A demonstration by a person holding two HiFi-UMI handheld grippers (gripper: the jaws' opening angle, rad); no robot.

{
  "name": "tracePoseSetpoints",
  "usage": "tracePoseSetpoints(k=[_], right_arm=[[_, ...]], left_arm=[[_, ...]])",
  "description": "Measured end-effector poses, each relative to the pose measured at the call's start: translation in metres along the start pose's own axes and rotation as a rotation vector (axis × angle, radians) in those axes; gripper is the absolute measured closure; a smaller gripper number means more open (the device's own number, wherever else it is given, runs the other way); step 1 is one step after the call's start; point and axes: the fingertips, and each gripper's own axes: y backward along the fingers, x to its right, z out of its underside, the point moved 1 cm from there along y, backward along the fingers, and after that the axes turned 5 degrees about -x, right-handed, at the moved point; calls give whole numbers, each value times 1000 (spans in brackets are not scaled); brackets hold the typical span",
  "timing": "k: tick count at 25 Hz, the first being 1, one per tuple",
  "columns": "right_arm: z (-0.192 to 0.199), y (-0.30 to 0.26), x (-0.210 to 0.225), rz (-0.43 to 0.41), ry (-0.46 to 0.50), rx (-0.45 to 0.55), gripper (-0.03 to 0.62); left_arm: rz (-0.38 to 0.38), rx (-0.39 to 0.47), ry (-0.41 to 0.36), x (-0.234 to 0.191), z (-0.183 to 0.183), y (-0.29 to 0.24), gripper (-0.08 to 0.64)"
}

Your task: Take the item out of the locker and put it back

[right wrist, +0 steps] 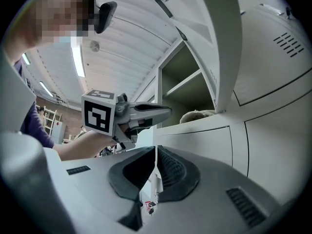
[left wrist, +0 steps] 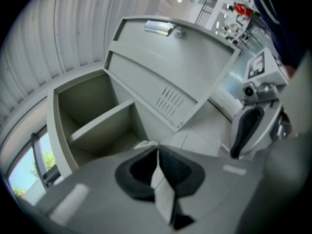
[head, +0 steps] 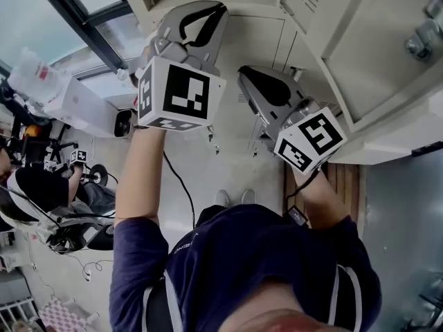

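The locker's upper compartment (left wrist: 92, 111) stands open, with its door (left wrist: 170, 72) swung out to the right and a shelf inside. A pale beige crumpled item (right wrist: 197, 115) lies on the compartment floor near the front edge. My left gripper (left wrist: 157, 149) is held level in front of that opening with its jaws together. A pale edge of the item (left wrist: 145, 144) shows just past the tips, and I cannot tell whether it is touched. From the right gripper view, the left gripper (right wrist: 165, 112) stops short of the item. My right gripper (right wrist: 156, 147) is shut and empty, aimed at the closed door below.
The open door (head: 374, 54) hangs over my right gripper (head: 252, 78), close beside my left gripper (head: 208, 12). Closed locker fronts (head: 235, 61) lie beneath the opening. Wooden slats (head: 342, 178) lie at the locker's foot. A seated person (head: 34, 185), cables and equipment crowd the floor at left.
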Motion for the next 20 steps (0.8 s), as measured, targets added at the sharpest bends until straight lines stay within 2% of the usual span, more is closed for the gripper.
tracePoseSetpoints(k=[7, 12, 20], right_arm=[[2, 2, -2, 89, -6, 9, 583], [-2, 1, -10, 147, -2, 17, 583], [-11, 17, -29, 208, 23, 31, 583]], left_arm=[[79, 46, 122, 20, 18, 15, 555], [125, 78, 160, 30, 26, 30, 555], [174, 174, 253, 41, 11, 54, 557]])
